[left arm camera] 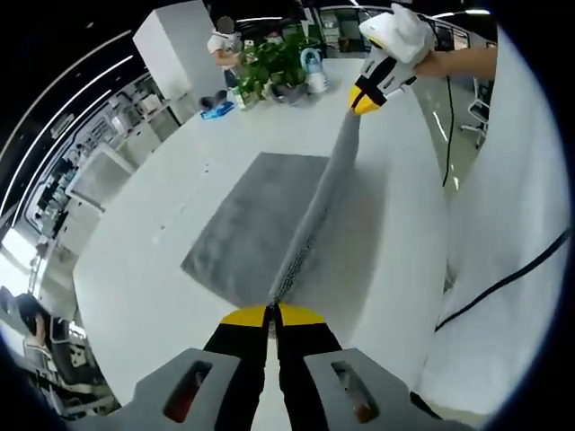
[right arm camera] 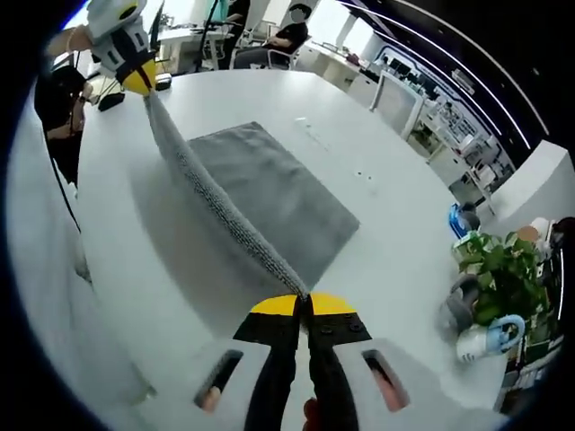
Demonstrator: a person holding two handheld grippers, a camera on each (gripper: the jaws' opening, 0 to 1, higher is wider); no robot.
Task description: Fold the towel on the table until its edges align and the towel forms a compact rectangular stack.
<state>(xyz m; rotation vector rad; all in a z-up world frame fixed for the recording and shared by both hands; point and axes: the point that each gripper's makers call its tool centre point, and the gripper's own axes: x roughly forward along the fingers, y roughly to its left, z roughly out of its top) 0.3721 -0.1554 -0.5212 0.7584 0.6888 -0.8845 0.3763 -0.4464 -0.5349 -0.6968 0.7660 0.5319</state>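
A grey towel (left arm camera: 256, 220) lies partly flat on the white table (left arm camera: 144, 269), with one long edge lifted and stretched taut in the air. My left gripper (left arm camera: 272, 312) is shut on one corner of that raised edge. The right gripper (left arm camera: 362, 103) holds the other corner at the far end, at the top right of the left gripper view. In the right gripper view the towel (right arm camera: 269, 193) spreads over the table, my right gripper (right arm camera: 303, 301) is shut on its near corner, and the left gripper (right arm camera: 137, 83) pinches the far corner at upper left.
Potted plants (left arm camera: 278, 63) and a blue-and-white kettle (left arm camera: 314, 72) stand at the table's far end; the plant (right arm camera: 508, 269) and kettle (right arm camera: 490, 337) also appear at lower right. A person in white (left arm camera: 521, 206) stands close beside the table. Another person (right arm camera: 292, 31) sits at a desk beyond.
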